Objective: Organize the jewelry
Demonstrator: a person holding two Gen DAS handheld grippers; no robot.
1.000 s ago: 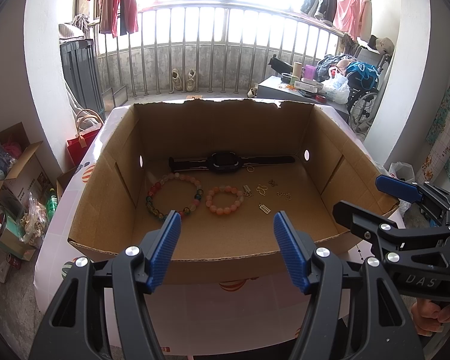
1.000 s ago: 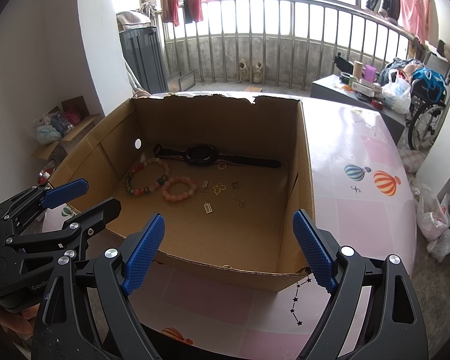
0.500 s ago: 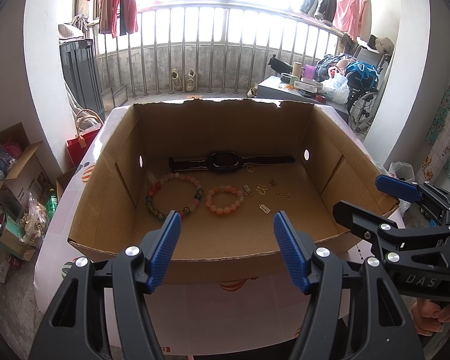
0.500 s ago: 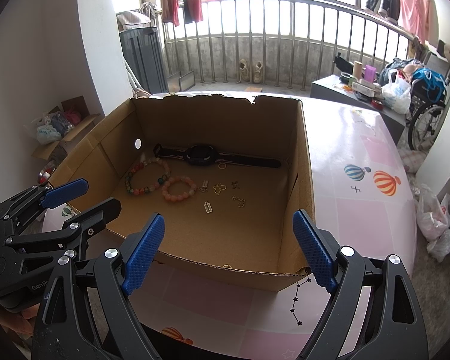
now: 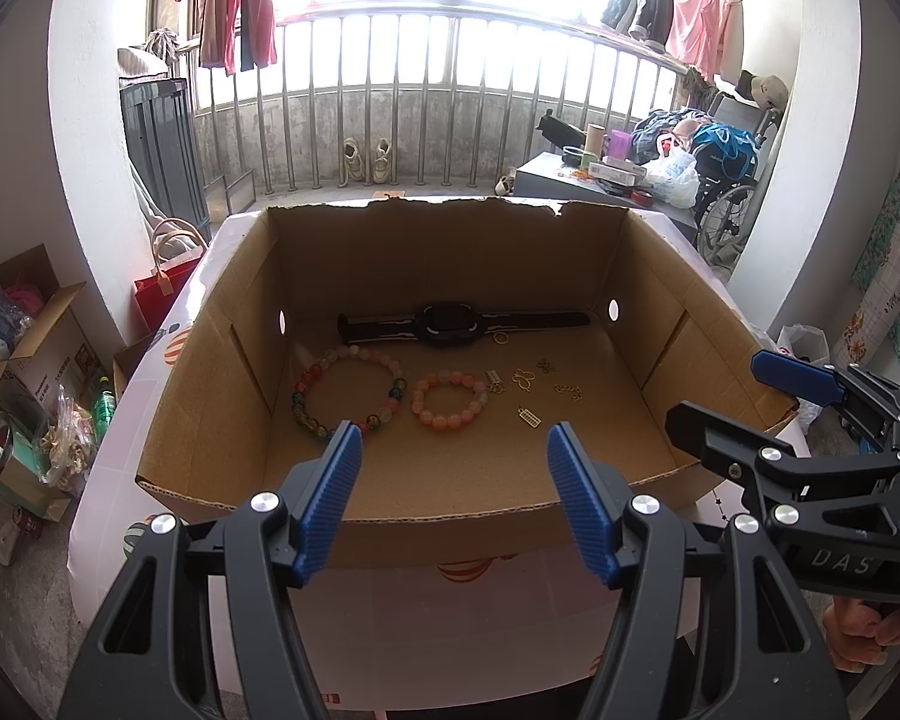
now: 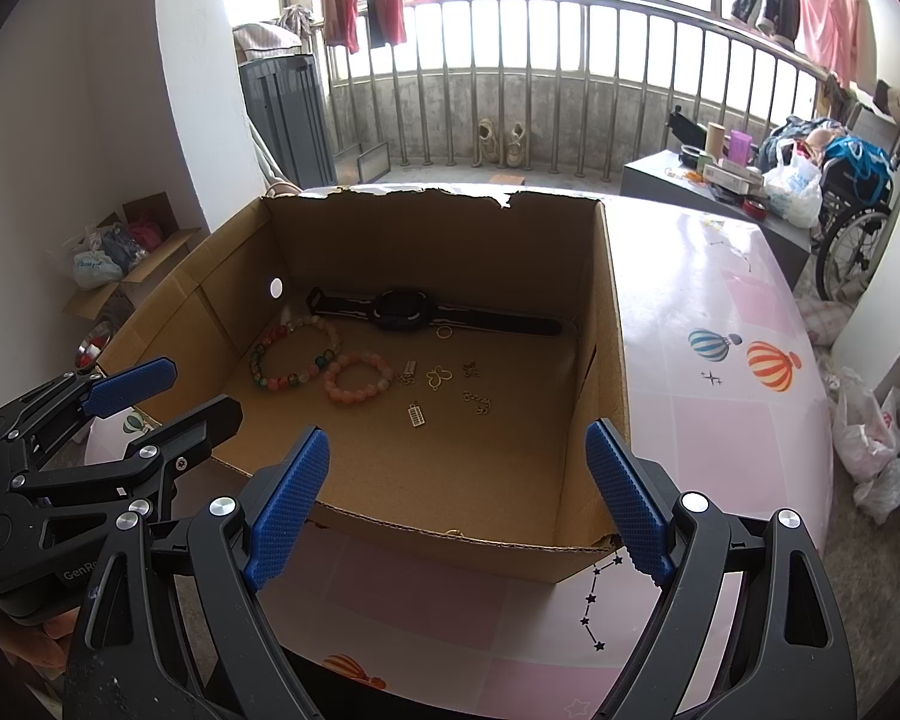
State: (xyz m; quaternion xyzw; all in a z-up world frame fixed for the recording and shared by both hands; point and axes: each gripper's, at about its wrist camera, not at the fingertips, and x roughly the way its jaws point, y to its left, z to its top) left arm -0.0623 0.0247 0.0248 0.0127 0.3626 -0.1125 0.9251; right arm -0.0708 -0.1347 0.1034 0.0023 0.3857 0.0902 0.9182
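Those tiny gold charms [image 5: 531, 387] in the cardboard box [image 5: 210, 396] are too small to make out. The box's near wall hides the floor strip behind it, and the desk [image 6: 720, 420] runs off the bottom edge

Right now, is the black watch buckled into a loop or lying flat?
Lying flat and unbuckled. The black watch stretches straight along the back wall of the cardboard box, one strap out to each side, face up.
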